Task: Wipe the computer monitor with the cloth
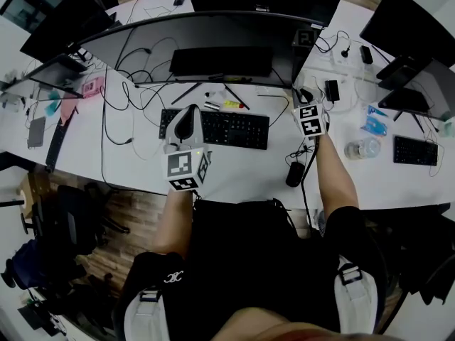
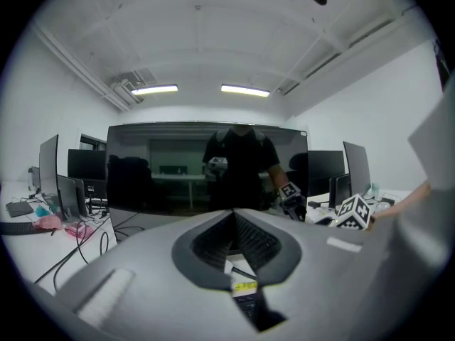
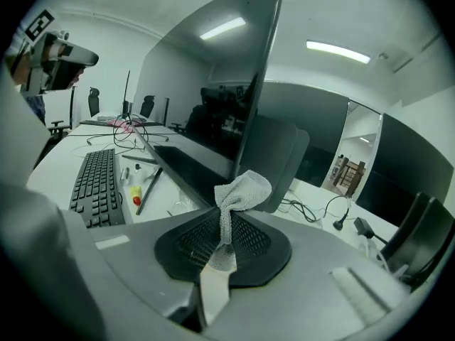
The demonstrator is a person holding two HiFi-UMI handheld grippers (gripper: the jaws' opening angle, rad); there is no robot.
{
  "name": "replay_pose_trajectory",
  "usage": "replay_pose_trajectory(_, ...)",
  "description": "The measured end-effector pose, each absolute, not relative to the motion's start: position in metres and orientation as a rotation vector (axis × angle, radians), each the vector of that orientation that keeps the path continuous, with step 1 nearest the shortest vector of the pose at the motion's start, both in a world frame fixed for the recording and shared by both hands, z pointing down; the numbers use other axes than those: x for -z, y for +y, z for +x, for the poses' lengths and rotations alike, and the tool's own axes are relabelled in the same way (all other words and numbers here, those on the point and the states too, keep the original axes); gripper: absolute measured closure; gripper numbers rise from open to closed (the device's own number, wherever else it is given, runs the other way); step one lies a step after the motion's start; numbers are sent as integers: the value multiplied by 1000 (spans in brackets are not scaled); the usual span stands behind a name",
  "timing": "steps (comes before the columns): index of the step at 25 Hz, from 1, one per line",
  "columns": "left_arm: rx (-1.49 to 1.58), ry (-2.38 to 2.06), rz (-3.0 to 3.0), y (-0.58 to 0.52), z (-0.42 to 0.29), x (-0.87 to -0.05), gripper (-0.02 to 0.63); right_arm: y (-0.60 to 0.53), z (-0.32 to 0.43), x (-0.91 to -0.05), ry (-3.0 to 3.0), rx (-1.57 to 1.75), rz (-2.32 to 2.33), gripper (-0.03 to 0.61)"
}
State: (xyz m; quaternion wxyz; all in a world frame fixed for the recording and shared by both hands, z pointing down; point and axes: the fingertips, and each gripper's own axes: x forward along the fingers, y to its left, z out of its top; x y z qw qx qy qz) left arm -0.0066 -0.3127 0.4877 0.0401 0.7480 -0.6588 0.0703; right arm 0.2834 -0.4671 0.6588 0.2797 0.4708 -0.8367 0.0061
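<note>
The wide curved monitor [image 1: 206, 45] stands at the back of the white desk [image 1: 234, 176], its dark screen filling the left gripper view [image 2: 206, 165]. My right gripper [image 1: 306, 98] is at the monitor's right end, shut on a small white cloth [image 3: 238, 194] that sticks up from its closed jaws [image 3: 226, 222]. The cloth sits close to the monitor's right edge [image 3: 256, 84]; whether they touch is unclear. My left gripper [image 1: 186, 119] hovers over the keyboard's left end, facing the screen, shut [image 2: 233, 215] with nothing in it.
A black keyboard [image 1: 227, 128] lies in front of the monitor, with pens and a yellow tube [image 1: 231, 104] behind it. A mouse [image 1: 295, 174] sits near the desk's front edge. Cables [image 1: 121, 98] trail at left. A water bottle [image 1: 361, 148] and another keyboard [image 1: 414, 150] lie at right.
</note>
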Motion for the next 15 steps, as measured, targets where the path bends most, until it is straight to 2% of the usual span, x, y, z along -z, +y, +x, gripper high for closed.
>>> replay_pose_trajectory(4, -218, -2011, 2303, -311, -20, -490, 565, -464, 282, -695, -2191, -113, 1275, 549)
replay_pose_trajectory(15, -230, -1985, 2333, -308, -69, -485, 565, -451, 237, -710, -2122, -196, 1285, 549)
